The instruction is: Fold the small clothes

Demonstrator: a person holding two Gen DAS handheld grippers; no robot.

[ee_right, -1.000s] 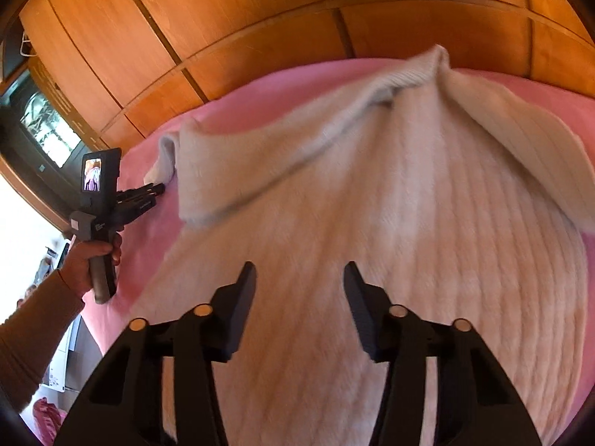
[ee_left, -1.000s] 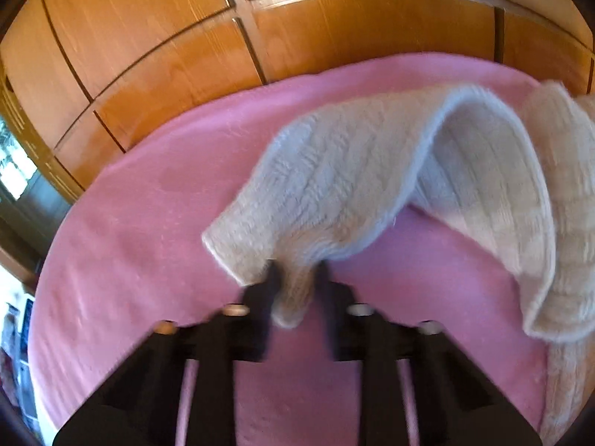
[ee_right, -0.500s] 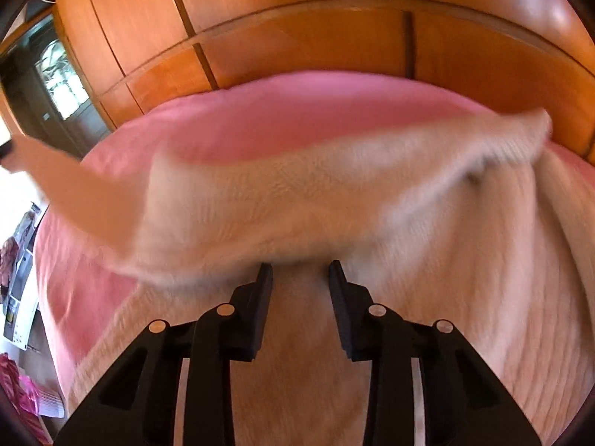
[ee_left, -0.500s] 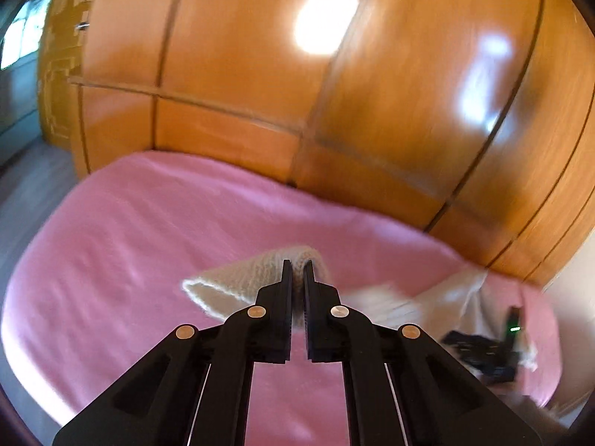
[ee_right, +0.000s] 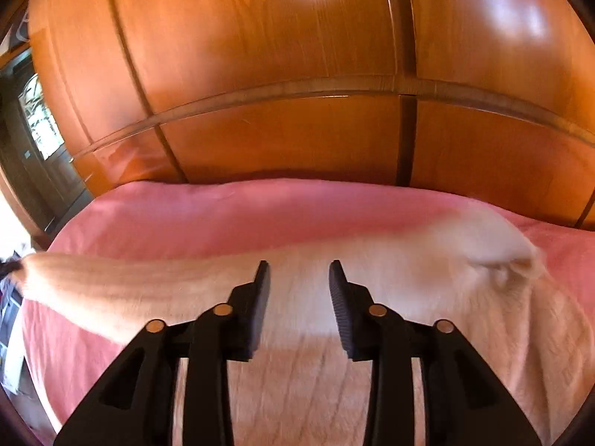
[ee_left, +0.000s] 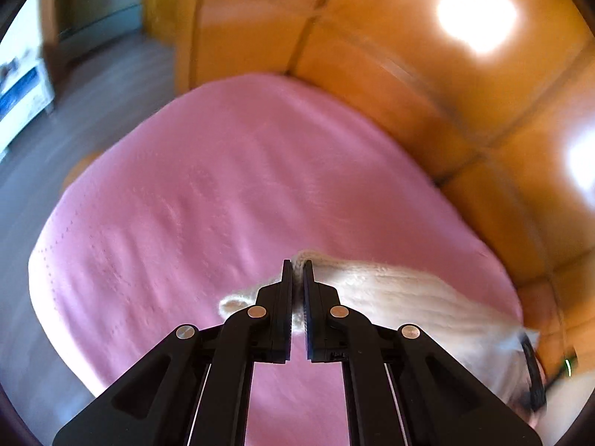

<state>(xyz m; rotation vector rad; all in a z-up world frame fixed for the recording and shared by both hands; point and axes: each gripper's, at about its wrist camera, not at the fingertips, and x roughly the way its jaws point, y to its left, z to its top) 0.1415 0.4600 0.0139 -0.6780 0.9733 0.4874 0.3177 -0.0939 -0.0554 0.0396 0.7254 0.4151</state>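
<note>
A cream ribbed knit sweater point(ee_right: 316, 364) lies on a pink bed cover point(ee_right: 223, 208). In the left wrist view my left gripper point(ee_left: 297, 265) is shut on the cuff end of its sleeve point(ee_left: 390, 293), which stretches away to the right above the cover point(ee_left: 204, 204). In the right wrist view my right gripper point(ee_right: 295, 271) is open and empty, low over the sweater's body. The stretched sleeve point(ee_right: 111, 278) runs off to the left edge. The other sleeve point(ee_right: 491, 241) lies folded at the right.
Glossy orange wooden wardrobe panels point(ee_right: 297, 74) stand right behind the bed. In the left wrist view the bed's left edge drops to a grey floor point(ee_left: 74, 111). A dark glass door point(ee_right: 41, 126) is at the far left.
My left gripper has closed on the sleeve cuff and pulled it up and out to the left, stretching the sleeve. My right gripper has tilted up and moved forward over the sweater, staying open.
</note>
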